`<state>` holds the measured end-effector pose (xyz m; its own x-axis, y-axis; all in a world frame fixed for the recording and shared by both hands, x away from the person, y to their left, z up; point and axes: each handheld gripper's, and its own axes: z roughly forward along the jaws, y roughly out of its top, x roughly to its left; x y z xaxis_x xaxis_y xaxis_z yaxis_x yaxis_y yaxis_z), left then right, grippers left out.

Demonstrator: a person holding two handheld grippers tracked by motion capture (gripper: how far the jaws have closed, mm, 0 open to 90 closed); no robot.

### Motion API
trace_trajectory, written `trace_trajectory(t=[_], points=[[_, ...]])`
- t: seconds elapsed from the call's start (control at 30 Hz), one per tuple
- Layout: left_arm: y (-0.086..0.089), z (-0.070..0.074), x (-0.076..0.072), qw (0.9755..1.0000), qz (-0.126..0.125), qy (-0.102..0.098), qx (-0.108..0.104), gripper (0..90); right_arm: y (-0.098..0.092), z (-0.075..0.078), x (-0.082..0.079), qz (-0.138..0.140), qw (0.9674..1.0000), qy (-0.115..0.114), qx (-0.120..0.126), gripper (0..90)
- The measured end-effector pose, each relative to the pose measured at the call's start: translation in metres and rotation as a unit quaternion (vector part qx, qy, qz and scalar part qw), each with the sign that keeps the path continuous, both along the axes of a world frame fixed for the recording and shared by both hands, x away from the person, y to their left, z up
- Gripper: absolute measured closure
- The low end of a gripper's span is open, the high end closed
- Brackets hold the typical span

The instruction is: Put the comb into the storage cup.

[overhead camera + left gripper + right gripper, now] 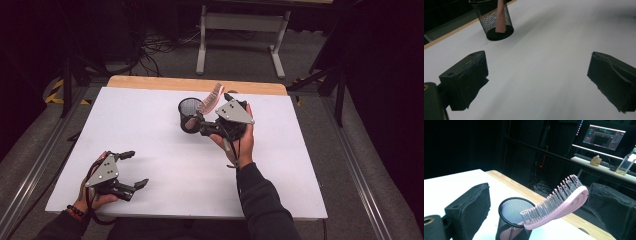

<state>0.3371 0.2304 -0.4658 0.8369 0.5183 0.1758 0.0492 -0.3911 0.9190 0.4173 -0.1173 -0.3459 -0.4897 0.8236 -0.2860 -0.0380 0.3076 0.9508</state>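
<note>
Standing handle-down in the black mesh cup (pixel 190 115), the pink hairbrush (pixel 210 99) leans over the rim toward the right gripper (pixel 206 126), head sticking well out the top. Cup sits at the far middle of the white table (pixel 150 145), near the wooden edge strip (pixel 195 84).

Right gripper: in its own view the jaws stand wide apart either side of the brush (pixel 556 205), no contact that I can see, so it's open, gripping nothing. Left gripper (pixel 135 170): open too, jaws spread, resting low at the near-left of the table, well apart from the cup (pixel 496 20).

Risks, as I judge them:
1. Brush is top-heavy and leaning. Cup looks light, so a nudge from a jaw on pull-out could tip the whole thing.
2. Bristles could snag a jaw pad and drag the brush back out.
3. Cup is close to the far edge; a shove that way could slide it off the white surface.

Materials: cup is thin black wire mesh, cylindrical, see-through. Brush is smooth pink plastic, curved and vented, with rows of stiff grey bristles (pixel 549 202). Jaw pads are matte black, blocky, slightly worn.
</note>
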Motion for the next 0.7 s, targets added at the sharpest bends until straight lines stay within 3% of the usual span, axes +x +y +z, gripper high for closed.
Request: trace_trajectory(t=[0.23,0.37,0.57,0.7], points=[[0.000,0.000,0.000,1.0000,-0.001,-0.001,0.000,3.8,-0.003,-0.004,-0.007,-0.001,1.0000,-0.006,-0.001,5.2],[0.000,0.000,0.000,1.0000,0.000,0.000,0.001,3.8,-0.005,-0.007,-0.009,0.005,0.9999,0.003,0.013,5.9],[0.000,-0.001,0.000,1.0000,0.000,0.000,0.003,3.8,-0.005,-0.013,-0.015,-0.007,0.9999,-0.008,-0.012,5.8],[0.000,-0.001,0.000,1.0000,0.001,0.000,0.002,3.8,-0.008,-0.014,-0.017,-0.003,1.0000,-0.009,-0.003,5.9]])
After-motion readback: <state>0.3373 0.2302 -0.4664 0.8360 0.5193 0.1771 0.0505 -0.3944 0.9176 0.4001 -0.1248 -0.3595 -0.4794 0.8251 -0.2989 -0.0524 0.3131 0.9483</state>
